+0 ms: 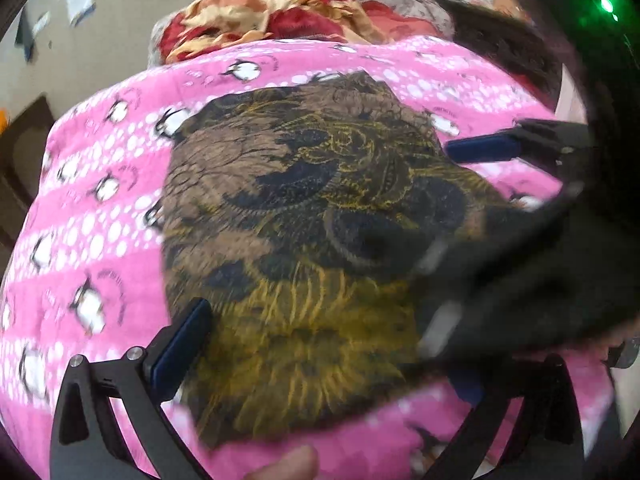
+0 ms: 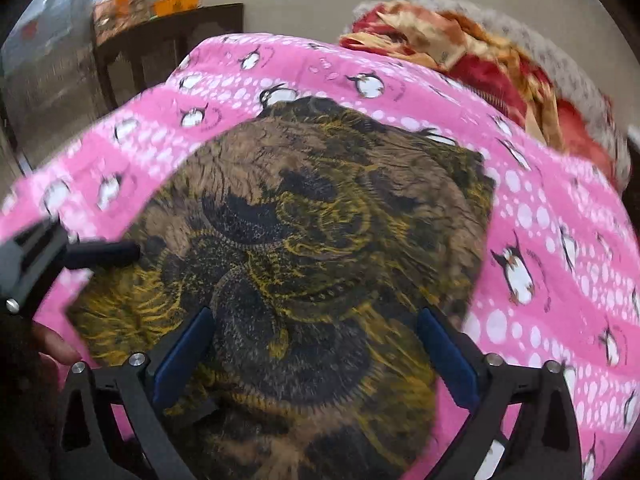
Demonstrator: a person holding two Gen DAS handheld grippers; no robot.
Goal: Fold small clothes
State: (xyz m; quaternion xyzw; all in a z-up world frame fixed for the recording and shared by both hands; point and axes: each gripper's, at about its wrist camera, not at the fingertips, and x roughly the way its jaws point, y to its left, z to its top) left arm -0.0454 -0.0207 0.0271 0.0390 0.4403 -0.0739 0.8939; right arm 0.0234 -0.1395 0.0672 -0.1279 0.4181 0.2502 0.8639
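A small brown cloth [image 2: 320,216] with black and yellow swirls lies flat and folded on a pink penguin blanket [image 2: 540,184]. My right gripper [image 2: 316,356] hovers over the cloth's near part, jaws wide open, blue pads apart and nothing gripped. In the left wrist view the same cloth [image 1: 304,208] fills the middle. My left gripper [image 1: 324,364] stands open over its near edge; its right finger is mostly hidden behind the blurred black body of the right gripper, whose blue pad [image 1: 484,148] reaches in from the right. One finger [image 2: 104,254] of the left gripper shows at the cloth's left edge.
A heap of red and orange floral fabric [image 2: 480,52] lies on a speckled cushion behind the blanket. A dark wooden table [image 2: 168,36] with orange boxes stands at the back left. A person's fingertip [image 1: 296,464] shows at the bottom edge.
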